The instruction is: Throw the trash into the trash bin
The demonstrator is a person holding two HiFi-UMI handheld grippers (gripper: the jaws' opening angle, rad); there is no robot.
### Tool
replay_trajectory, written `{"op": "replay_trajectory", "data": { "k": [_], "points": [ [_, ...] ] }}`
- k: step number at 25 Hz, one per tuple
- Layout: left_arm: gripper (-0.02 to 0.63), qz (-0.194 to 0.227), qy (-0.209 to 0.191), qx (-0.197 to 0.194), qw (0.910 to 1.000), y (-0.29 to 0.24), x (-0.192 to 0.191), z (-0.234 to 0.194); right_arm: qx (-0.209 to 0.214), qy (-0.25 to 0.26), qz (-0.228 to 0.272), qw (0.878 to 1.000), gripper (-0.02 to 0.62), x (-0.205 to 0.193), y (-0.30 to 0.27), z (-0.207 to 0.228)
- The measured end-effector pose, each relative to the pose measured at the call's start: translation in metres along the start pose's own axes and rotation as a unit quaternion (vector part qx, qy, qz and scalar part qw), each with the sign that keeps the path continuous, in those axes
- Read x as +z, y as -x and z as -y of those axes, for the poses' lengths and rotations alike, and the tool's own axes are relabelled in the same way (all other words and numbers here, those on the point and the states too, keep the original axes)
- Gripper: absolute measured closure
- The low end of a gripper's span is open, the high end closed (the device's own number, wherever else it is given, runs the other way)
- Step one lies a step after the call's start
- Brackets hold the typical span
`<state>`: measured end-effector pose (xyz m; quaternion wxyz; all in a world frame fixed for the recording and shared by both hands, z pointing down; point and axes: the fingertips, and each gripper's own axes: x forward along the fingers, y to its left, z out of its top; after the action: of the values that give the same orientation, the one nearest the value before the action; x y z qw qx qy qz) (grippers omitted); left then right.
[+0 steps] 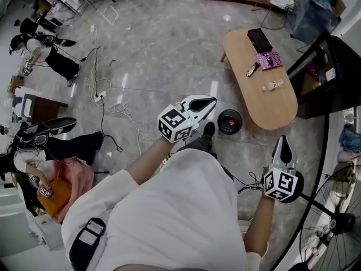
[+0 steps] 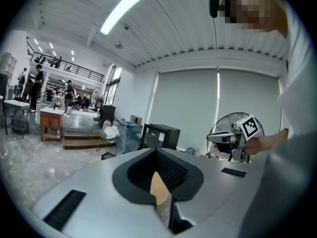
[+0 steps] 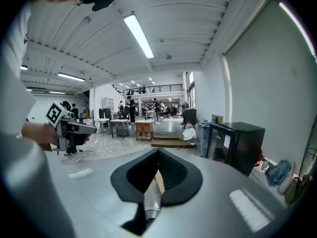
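Round black trash bin (image 1: pixel 229 121) beside oval wooden desk (image 1: pixel 276 109), handy for its pale scrap (image 1: pixel 274 85); left gripper (image 1: pixel 210 101), right gripper (image 1: pixel 282 141) short of desk, jaws closed, empty.

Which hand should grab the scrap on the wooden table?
Probably right: the right tongs point toward the oval wooden table, near the small pale crumpled scrap; the left tongs hang nearer the round black bin.

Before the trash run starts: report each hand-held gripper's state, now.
Left hand-held gripper: closed, empty.
Right hand-held gripper: closed, empty.
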<state>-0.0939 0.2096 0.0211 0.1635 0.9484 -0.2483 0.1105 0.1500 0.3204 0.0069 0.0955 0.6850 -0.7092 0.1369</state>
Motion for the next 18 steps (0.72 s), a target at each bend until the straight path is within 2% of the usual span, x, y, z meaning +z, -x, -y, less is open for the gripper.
{"op": "replay_trajectory", "data": {
  "k": [8, 18],
  "points": [
    [0.600, -0.010, 0.004, -0.024, 0.9997, -0.045, 0.009, -0.040, -0.021, -0.002, -0.027, 0.999, 0.584, 0.000, -0.046, 0.017],
    [0.600, -0.046, 0.010, -0.066, 0.9967, -0.114, 0.014, -0.109, -0.058, -0.015, -0.068, 0.996, 0.584, -0.003, -0.125, 0.039]
  ]
}}
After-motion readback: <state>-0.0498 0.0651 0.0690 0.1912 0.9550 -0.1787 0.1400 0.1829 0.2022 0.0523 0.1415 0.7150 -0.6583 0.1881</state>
